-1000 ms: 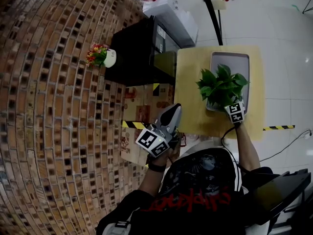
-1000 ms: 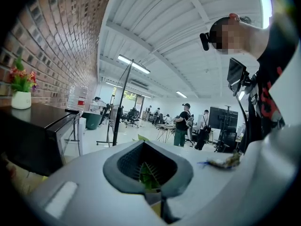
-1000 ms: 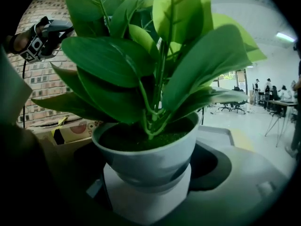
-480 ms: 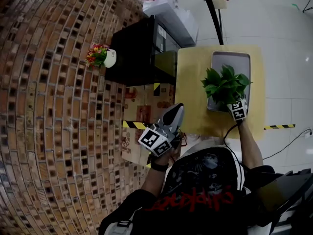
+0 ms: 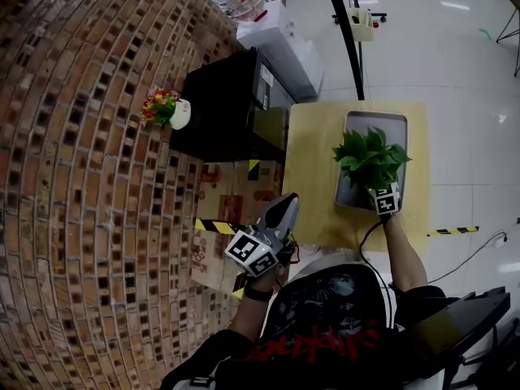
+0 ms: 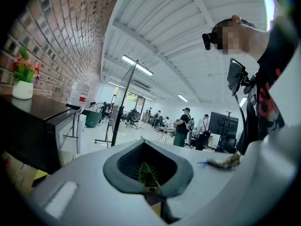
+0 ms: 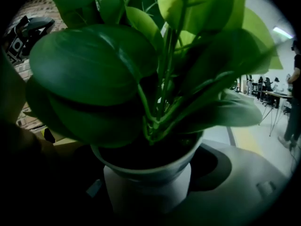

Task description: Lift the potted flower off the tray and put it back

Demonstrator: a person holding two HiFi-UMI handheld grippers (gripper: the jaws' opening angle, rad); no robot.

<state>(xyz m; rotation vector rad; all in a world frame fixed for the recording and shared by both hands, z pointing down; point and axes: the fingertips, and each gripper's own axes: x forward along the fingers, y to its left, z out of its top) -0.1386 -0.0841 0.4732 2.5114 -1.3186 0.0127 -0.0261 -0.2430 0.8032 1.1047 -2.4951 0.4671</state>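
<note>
Head view: right gripper [image 5: 379,190] extended forward

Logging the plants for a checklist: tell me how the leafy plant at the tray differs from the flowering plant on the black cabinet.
The leafy plant shows only broad green leaves; the flowering plant carries red and yellow blooms. The leafy plant's pot sits clamped in the right gripper above the tray; the flowering plant stands untouched on the black cabinet. Both grow in white pots.
</note>
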